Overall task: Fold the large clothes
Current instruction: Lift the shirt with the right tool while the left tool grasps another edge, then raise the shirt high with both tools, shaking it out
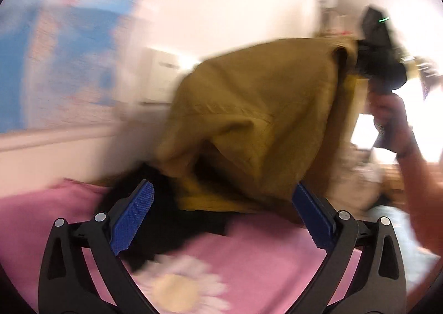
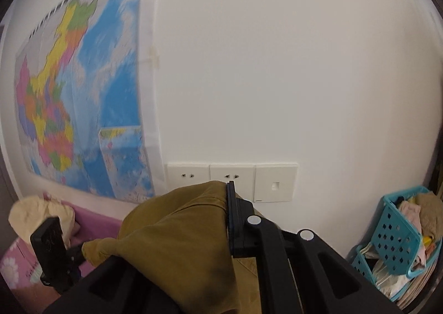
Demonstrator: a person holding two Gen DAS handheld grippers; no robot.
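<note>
Left gripper [image 1: 221, 219]: I am holding my jaws spread wide, gripping nothing, low over the pink bedspread [image 1: 249, 253].
Right gripper [image 2: 225, 217]: I am pinching the mustard garment [image 2: 177, 236] between closed jaws.
Mustard garment [image 1: 249, 120]: hanging lifted, its lower edge trailing on the bedspread.

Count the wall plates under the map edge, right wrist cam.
3, in one row low on the wall: left socket plate, middle socket plate just above the mustard garment, right plate with a small square port. More may be hidden behind the garment.
</note>
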